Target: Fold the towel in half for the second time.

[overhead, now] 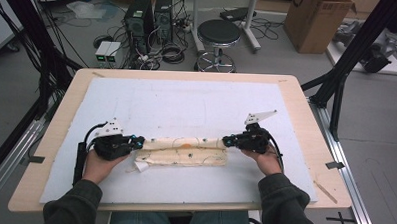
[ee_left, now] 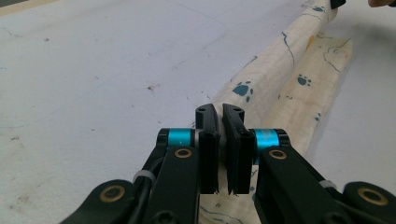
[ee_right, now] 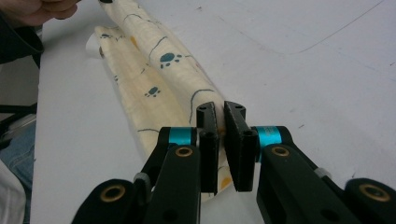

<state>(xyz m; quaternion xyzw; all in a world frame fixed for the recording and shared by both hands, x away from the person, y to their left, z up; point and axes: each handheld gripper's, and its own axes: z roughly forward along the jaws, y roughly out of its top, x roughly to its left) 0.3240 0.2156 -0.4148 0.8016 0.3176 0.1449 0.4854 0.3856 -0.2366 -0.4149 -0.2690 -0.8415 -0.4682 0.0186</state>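
The cream cloth [overhead: 182, 150] with blue paw prints lay rolled and folded into a long, narrow bundle on the white mat [overhead: 187, 104], near the front edge of the wooden table [overhead: 297, 95]. Its long axis ran from left to right across the scene, and one end pointed to each hand. The far part was a tight roll; a flatter layer lay beside it on the near side. The left gripper [overhead: 139, 141] was clenched on the left end of the roll, and in the left gripper view its jaws stood almost together with cloth between them. The right gripper [overhead: 227, 140] pinched the right end in the same way. Beyond the table stood a black stool [overhead: 218, 35], computer towers [overhead: 139, 17] and a cardboard box [overhead: 317, 18], all well apart. Nothing lay on the mat around the cloth.
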